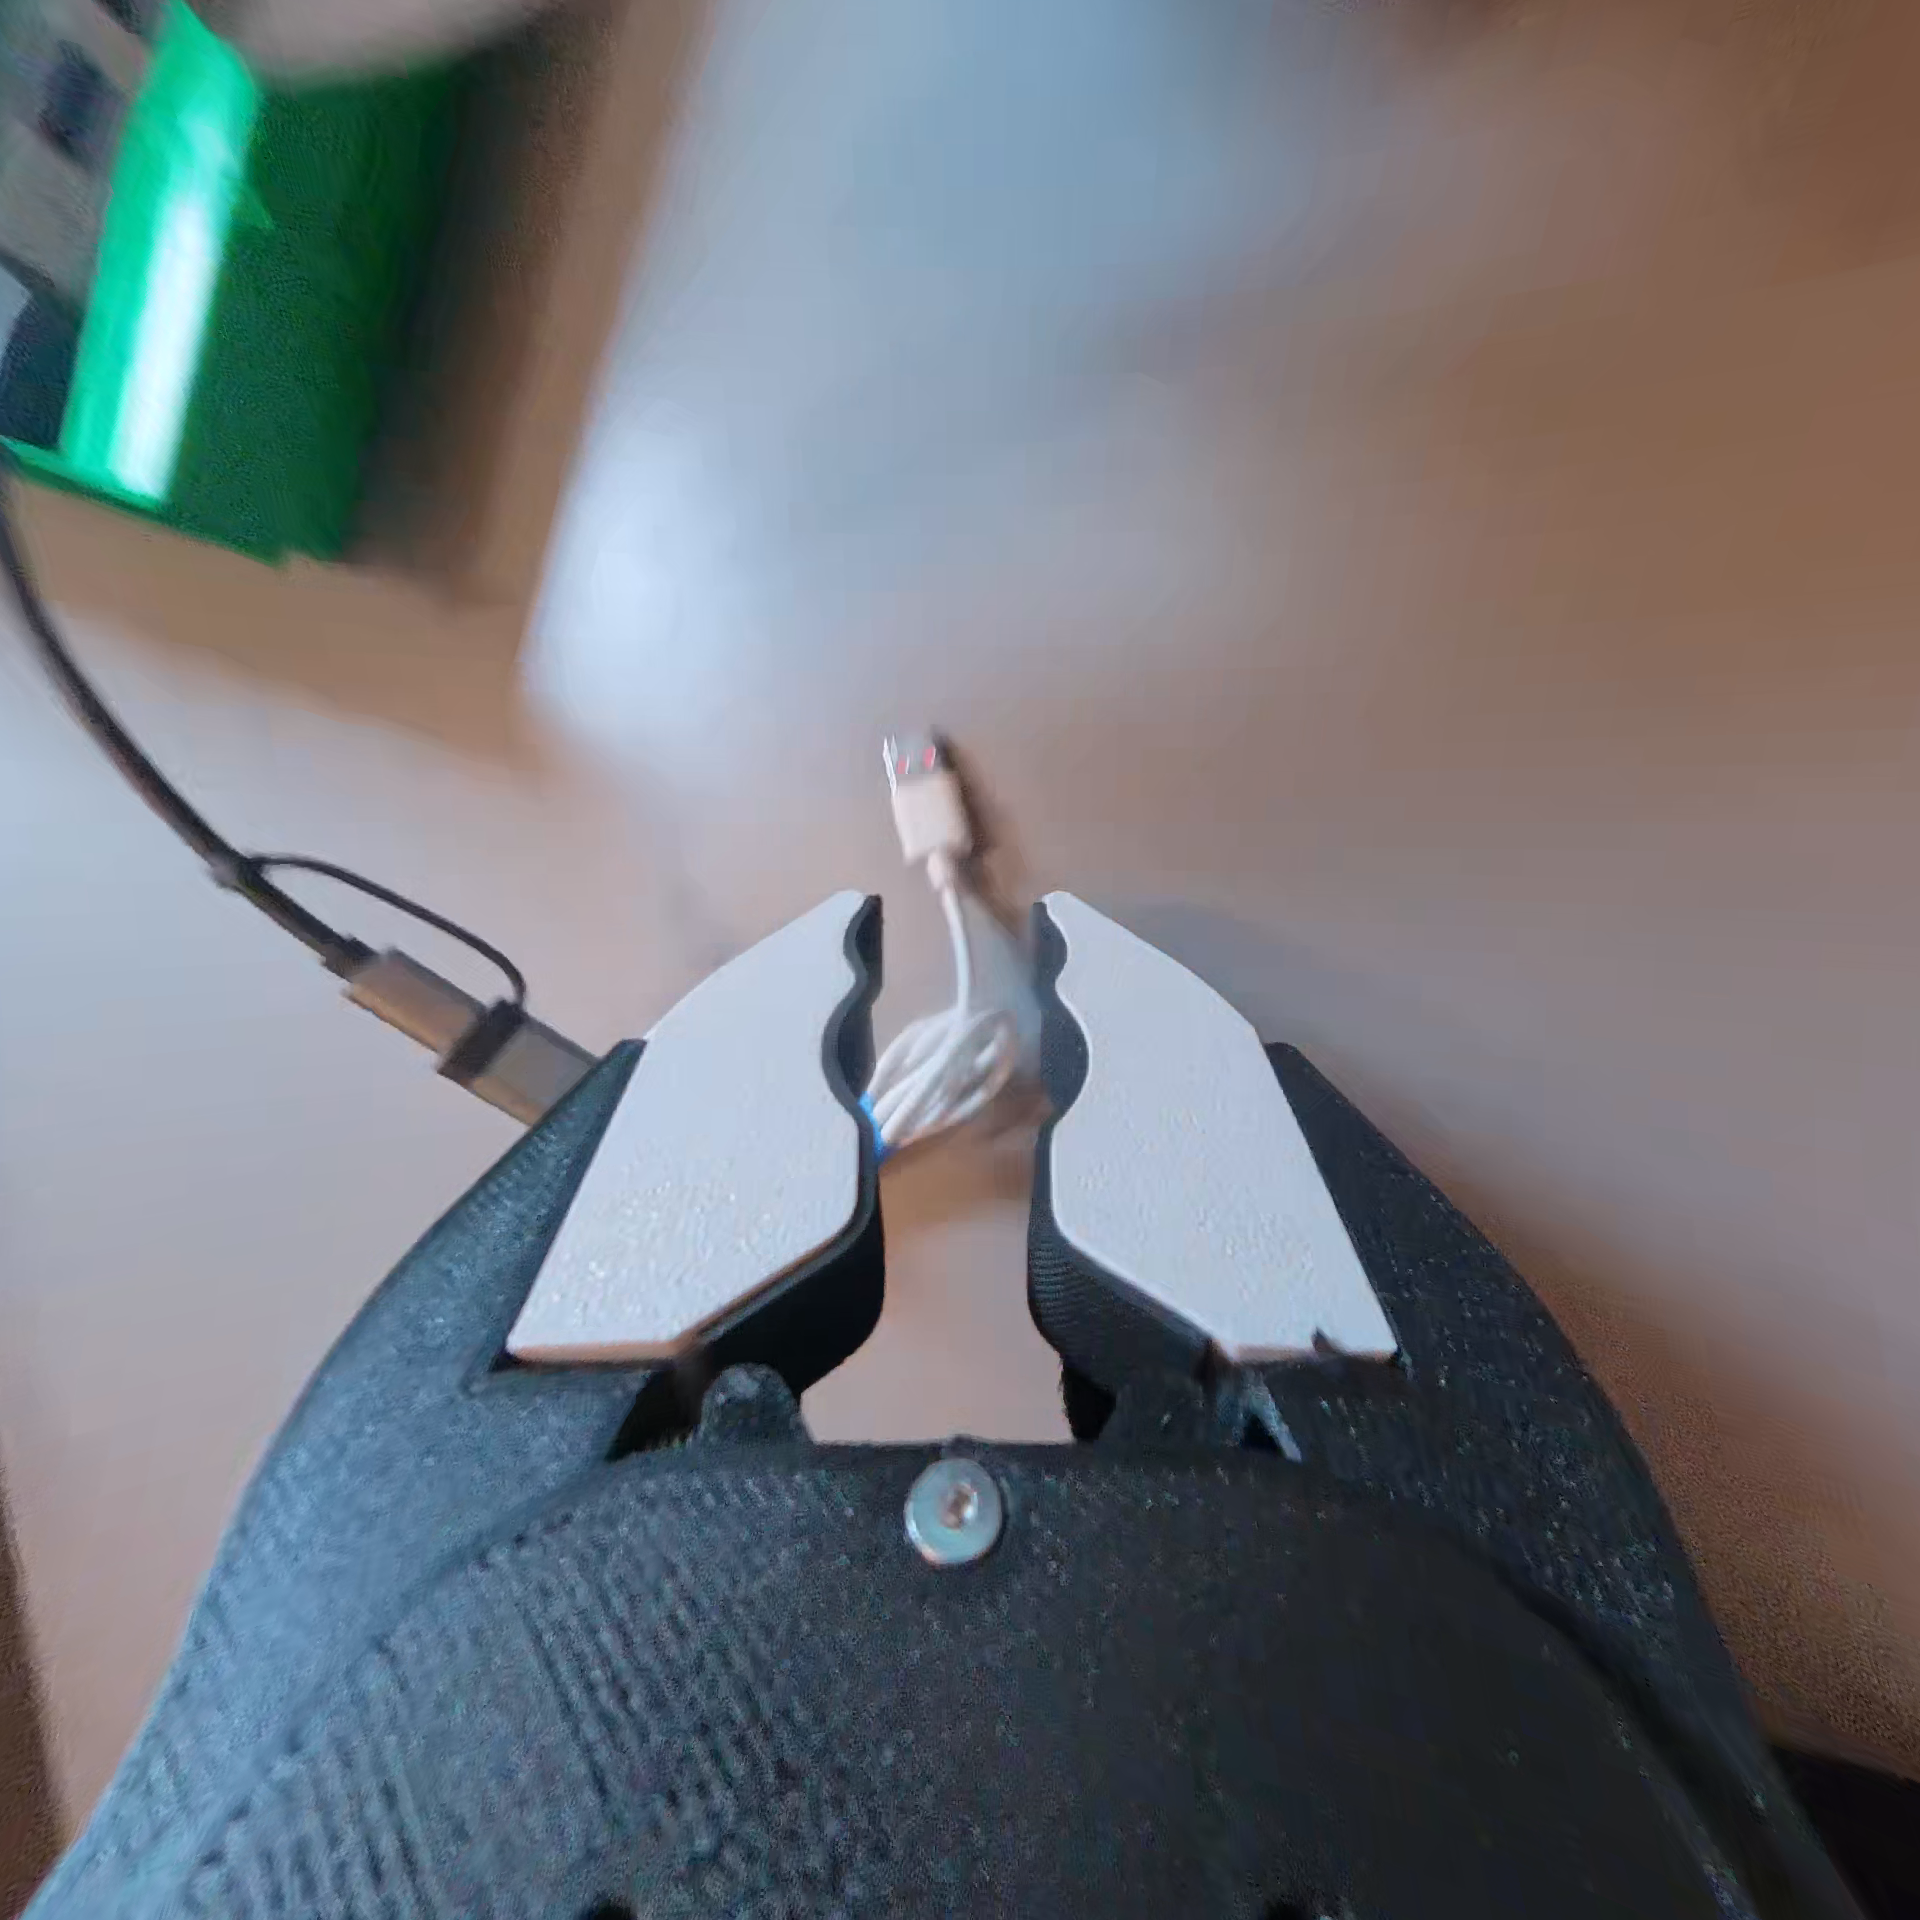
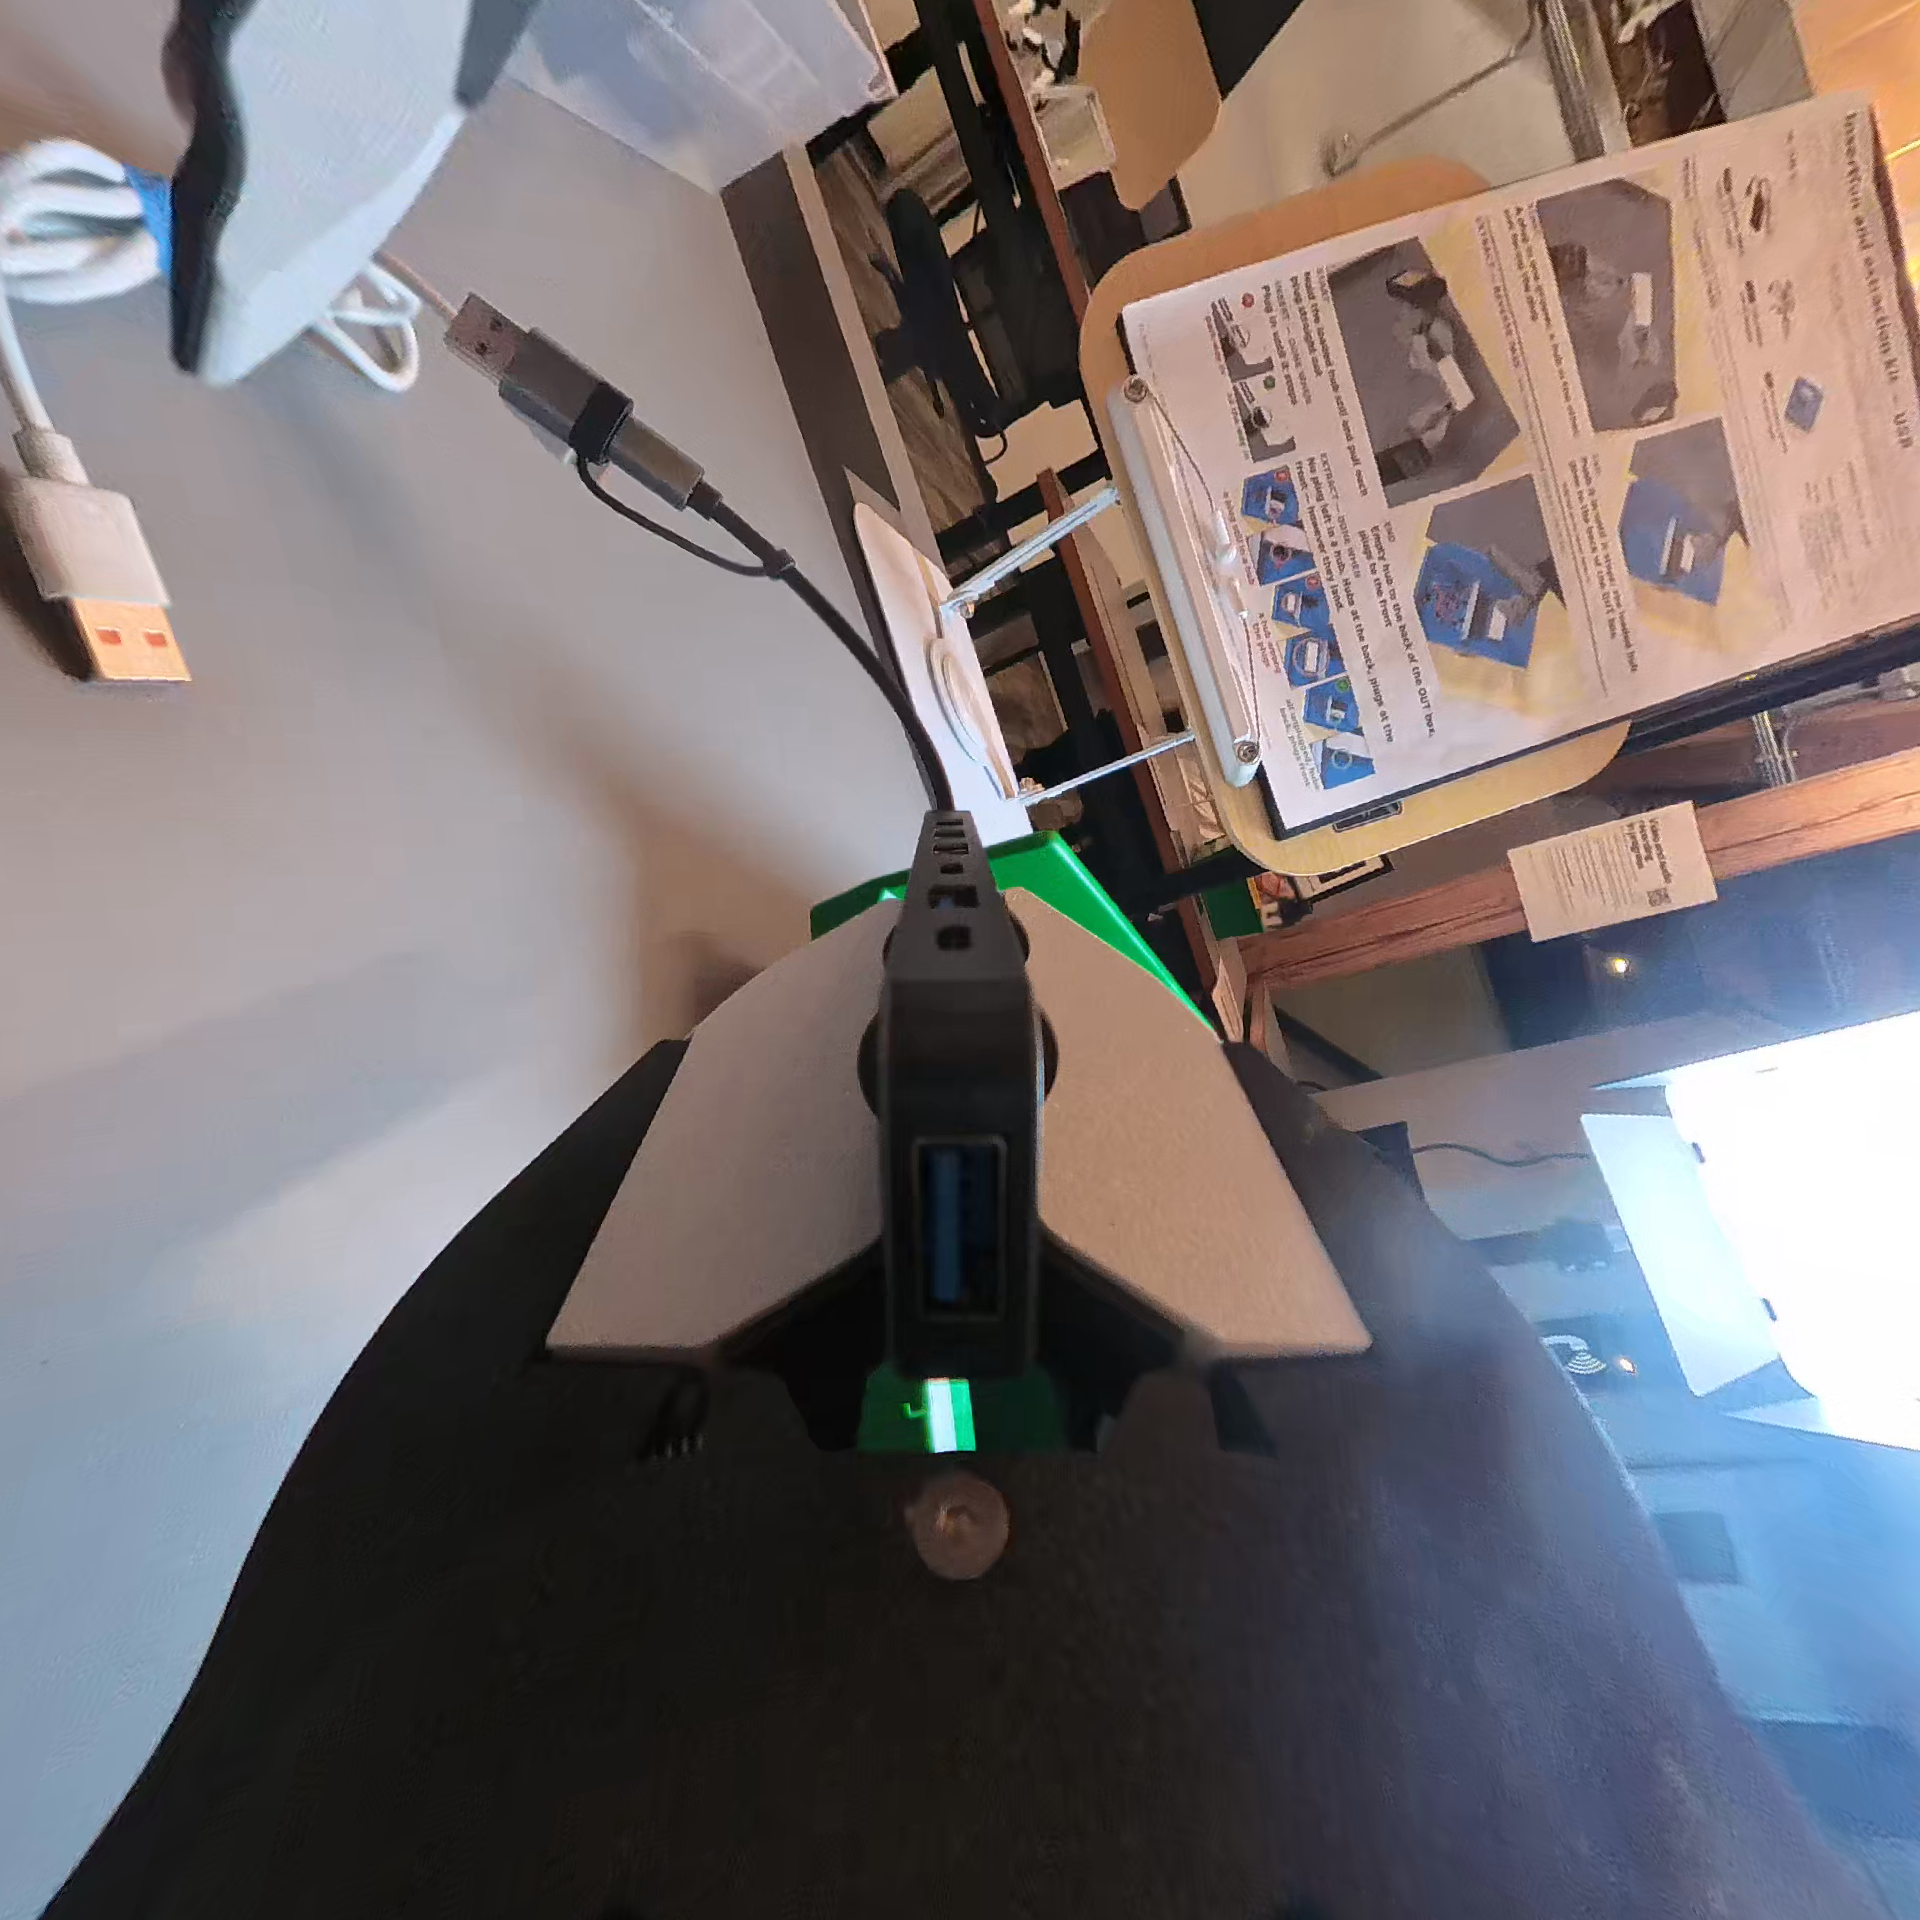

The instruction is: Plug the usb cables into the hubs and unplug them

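My left gripper [image 1: 956, 920] has its jaws narrowly apart on the coiled bundle of a white USB cable [image 1: 940, 1081]. The cable's plug [image 1: 920, 800] sticks out ahead, close over the table. In the right wrist view the same gripper [image 2: 281, 208] is at the top left, with the white plug [image 2: 94, 582] below it. My right gripper [image 2: 956, 920] is shut on a black USB hub [image 2: 956, 1039], whose blue port [image 2: 956, 1236] faces the camera. The hub's black lead ends in a grey adapter plug [image 2: 561, 405], which also shows in the left wrist view [image 1: 457, 1018].
A green box [image 1: 239, 312] stands at the table's far left; it also shows behind the hub [image 2: 1091, 914]. An instruction sheet on a stand [image 2: 1455, 468] is past the table edge. A clear plastic bin [image 2: 675, 62] sits at the back. Left tips to right tips: about 15 cm. My left gripper is the nearer one to the white plug [image 2: 94, 582]: about 4 cm, against 15 cm. Look for it in the left wrist view [image 1: 918, 795] too.
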Motion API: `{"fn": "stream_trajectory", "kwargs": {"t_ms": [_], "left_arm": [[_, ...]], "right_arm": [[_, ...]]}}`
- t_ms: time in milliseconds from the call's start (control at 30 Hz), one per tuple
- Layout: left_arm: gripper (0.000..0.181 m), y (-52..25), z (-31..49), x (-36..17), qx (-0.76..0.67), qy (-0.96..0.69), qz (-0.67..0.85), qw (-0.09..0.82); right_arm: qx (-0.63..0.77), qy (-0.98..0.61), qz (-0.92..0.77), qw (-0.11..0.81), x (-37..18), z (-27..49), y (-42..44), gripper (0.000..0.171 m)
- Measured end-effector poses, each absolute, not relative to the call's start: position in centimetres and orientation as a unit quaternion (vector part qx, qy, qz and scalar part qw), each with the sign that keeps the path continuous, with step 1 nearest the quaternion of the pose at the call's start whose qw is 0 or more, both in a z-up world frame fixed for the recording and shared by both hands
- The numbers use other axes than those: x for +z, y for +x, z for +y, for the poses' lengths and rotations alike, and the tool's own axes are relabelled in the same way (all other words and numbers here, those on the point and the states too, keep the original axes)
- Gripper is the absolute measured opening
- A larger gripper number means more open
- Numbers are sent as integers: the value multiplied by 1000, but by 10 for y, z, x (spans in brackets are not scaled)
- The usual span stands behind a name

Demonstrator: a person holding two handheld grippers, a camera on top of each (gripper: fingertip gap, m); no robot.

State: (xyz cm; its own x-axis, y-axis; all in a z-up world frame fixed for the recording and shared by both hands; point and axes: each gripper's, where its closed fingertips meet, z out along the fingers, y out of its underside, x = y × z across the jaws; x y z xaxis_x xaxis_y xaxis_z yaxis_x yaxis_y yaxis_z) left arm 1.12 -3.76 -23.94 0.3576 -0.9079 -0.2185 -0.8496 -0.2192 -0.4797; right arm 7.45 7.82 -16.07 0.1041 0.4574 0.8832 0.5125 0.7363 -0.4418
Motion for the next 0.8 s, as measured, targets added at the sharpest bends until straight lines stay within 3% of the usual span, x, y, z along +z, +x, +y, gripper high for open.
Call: {"fn": "stream_trajectory", "kwargs": {"t_ms": [33, 67, 233, 400, 600, 800], "left_arm": [[32, 8, -37, -254, -40, -786, 565, 246], [34, 11, -35, -261, -46, -794, 556, 241], [12, 16, -15, -261, -4, -790, 542, 287], [26, 27, -11, -261, -20, -791, 531, 303], [15, 27, -1, -260, -2, -791, 522, 320], [15, 35, -9, -196, -128, -778, 474, 392]], "right_arm": [[-21, -364, -669, 647, -161, 79, 75, 11], [-19, -365, -670, 646, -162, 79, 75, 11], [3, -371, -673, 640, -164, 76, 73, 11], [21, -382, -680, 626, -172, 74, 70, 11], [-4, -389, -682, 619, -177, 75, 68, 11], [92, -425, -664, 608, -174, 67, 66, 11]]}}
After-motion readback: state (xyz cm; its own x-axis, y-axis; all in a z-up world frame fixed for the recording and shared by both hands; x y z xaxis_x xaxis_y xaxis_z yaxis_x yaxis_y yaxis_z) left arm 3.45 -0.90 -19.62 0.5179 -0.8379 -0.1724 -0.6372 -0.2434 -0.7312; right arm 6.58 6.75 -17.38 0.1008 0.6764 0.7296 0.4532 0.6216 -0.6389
